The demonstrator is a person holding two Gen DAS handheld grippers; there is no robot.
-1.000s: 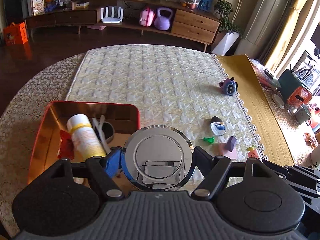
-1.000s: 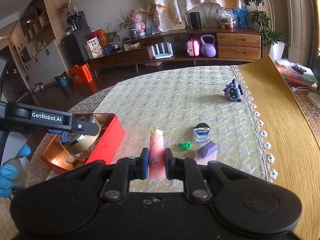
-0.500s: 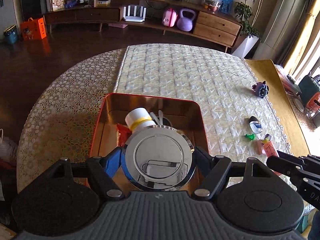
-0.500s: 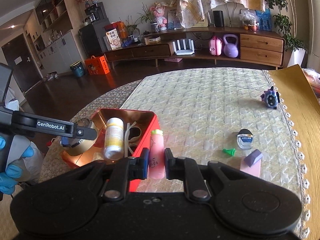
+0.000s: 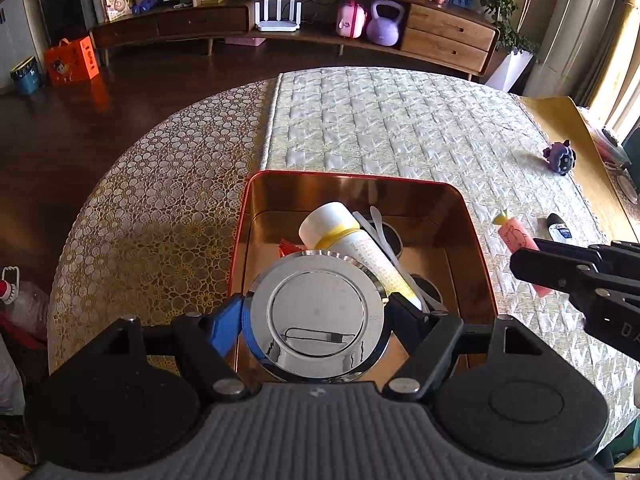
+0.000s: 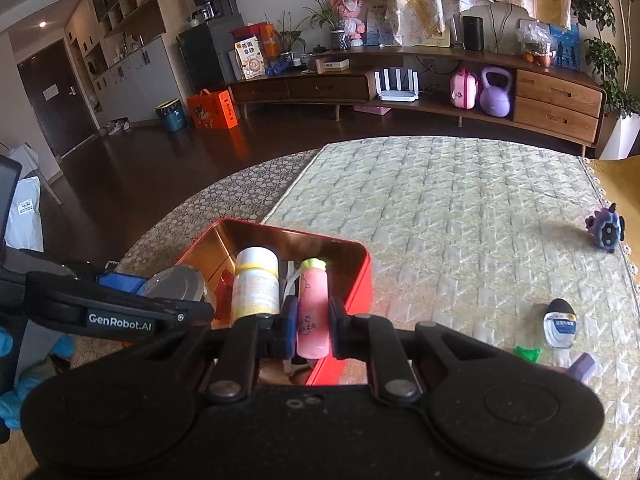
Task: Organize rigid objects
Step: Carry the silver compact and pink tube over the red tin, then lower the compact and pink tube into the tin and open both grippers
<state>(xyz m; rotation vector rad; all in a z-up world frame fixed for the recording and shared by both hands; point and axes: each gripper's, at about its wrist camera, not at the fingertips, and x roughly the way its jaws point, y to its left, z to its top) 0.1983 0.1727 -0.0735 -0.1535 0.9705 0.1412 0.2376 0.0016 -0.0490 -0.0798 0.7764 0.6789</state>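
A red tin box (image 5: 472, 236) (image 6: 360, 276) with a shiny gold inside stands on the table. In it lie a white bottle with a yellow band (image 5: 352, 240) (image 6: 256, 284) and some white plastic pieces. My left gripper (image 5: 316, 320) is shut on a round chrome disc (image 5: 320, 316) (image 6: 176, 284), held over the near part of the box. My right gripper (image 6: 313, 322) is shut on a pink carrot-shaped piece (image 6: 314, 312) (image 5: 516, 240) at the box's right wall.
On the quilted mat right of the box lie a small black-capped bottle (image 6: 560, 322), a green cone (image 6: 528, 354), a purple block (image 6: 582, 366) and, farther back, a purple toy figure (image 6: 606, 230) (image 5: 560, 158). A blue-gloved hand (image 6: 10, 396) holds the left tool.
Both grippers have moved left across the table. The chrome disc now hangs over the box, and the pink piece has come from the open mat to the box's right wall.
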